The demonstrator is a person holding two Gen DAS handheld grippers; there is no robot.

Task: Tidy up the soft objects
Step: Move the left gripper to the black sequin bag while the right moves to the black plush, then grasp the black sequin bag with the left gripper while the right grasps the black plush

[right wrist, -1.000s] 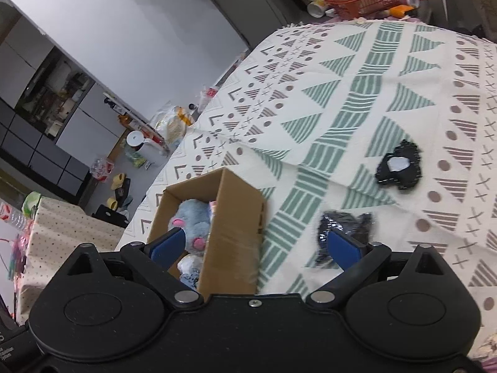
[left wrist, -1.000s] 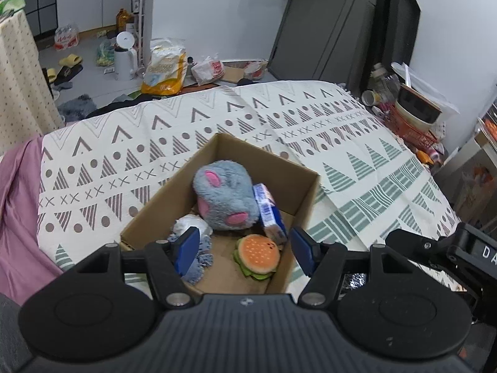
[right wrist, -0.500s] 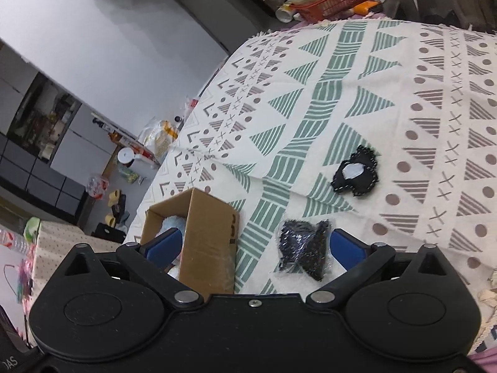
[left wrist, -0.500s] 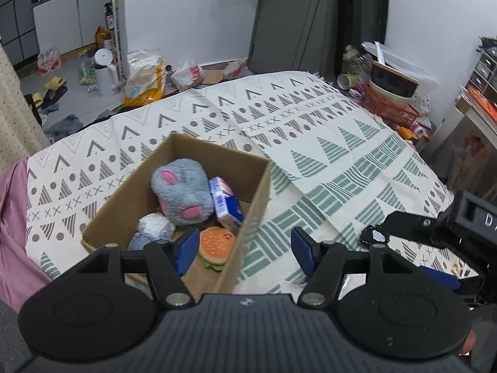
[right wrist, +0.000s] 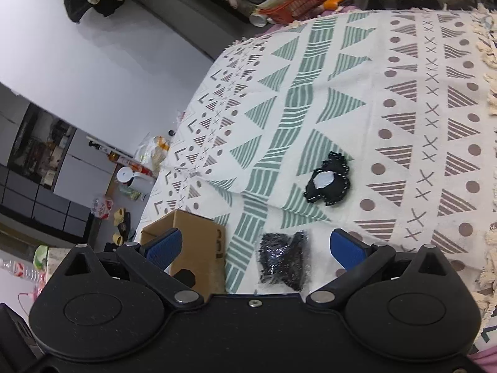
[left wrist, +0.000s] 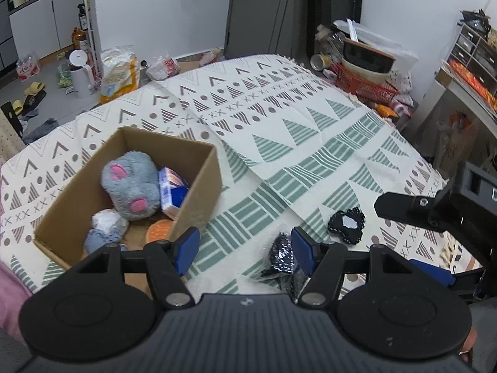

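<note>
Soft toys (left wrist: 130, 185) already fill the box (left wrist: 203, 183), and I have swung both empty, wide-open grippers (left wrist: 243, 248) (right wrist: 254, 247) right toward the black bag (right wrist: 284, 259) on the blanket (right wrist: 403, 108).

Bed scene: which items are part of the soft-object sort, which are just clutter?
Job:
cardboard box
grey plush in the box
burger toy in the box
black sparkly pouch on the spread
black felt patch on the spread

Clutter:
red basket
white kettle
slippers
</note>
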